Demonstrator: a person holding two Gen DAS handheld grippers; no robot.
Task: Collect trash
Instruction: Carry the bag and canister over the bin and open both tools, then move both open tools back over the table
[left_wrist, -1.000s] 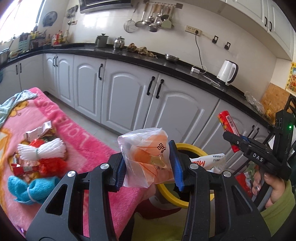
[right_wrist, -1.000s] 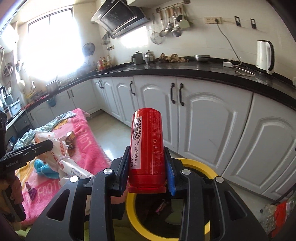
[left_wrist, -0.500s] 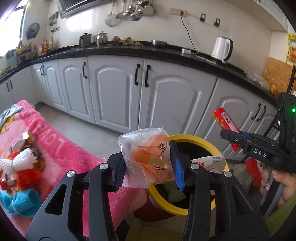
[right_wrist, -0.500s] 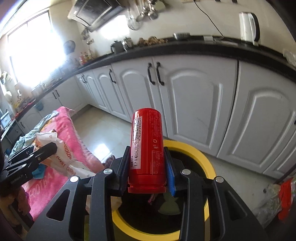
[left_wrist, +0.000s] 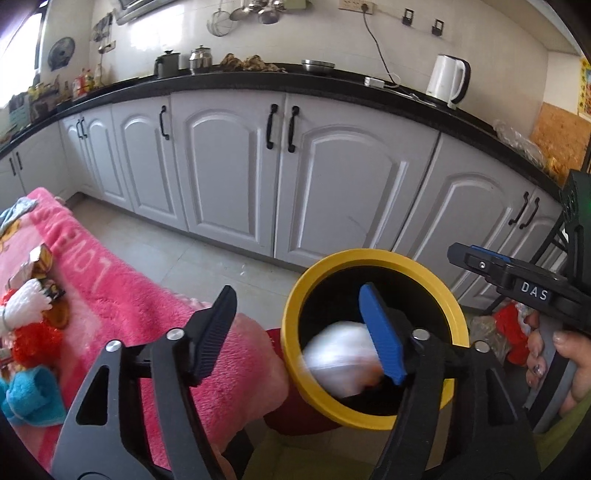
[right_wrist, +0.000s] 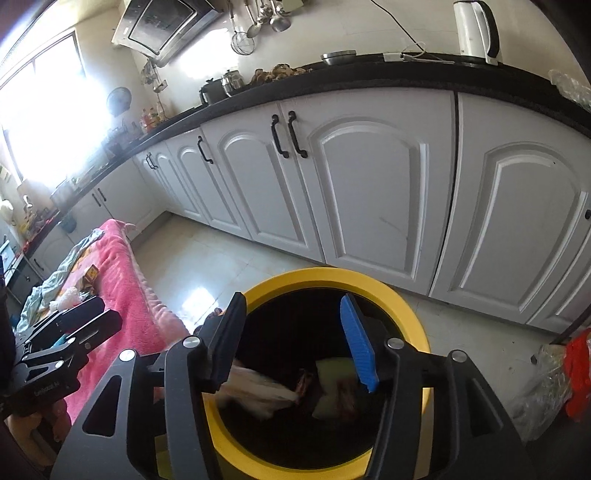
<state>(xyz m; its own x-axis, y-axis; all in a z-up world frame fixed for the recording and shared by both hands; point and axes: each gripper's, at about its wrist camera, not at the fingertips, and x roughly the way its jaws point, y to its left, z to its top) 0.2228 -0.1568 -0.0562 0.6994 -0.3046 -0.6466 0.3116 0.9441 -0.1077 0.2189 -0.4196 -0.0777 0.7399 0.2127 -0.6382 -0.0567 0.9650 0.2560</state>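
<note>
Both ribbed-pad tongs, left (left_wrist: 303, 332) and right (right_wrist: 291, 339), just opened and empty, above the round yellow-rimmed bin (right_wrist: 406, 295).

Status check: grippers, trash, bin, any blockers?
Left gripper and right gripper open, jaws just opening, nothing between. Plastic bag blurred, dropping into yellow-rimmed bin. Nothing blocking.

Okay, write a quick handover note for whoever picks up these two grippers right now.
Left gripper: open, jaws just opened; the plastic bag is blurred, dropping into the yellow-rimmed bin.
Right gripper: open, jaws just opened, nothing between them, over the same bin; the red can it carried is gone from the jaws and I cannot pick it out inside.
Done: both pieces let go over the bin.
Left: wrappers and the red and white bundles remain on the pink blanket. The blue cloth may not be trash.
</note>
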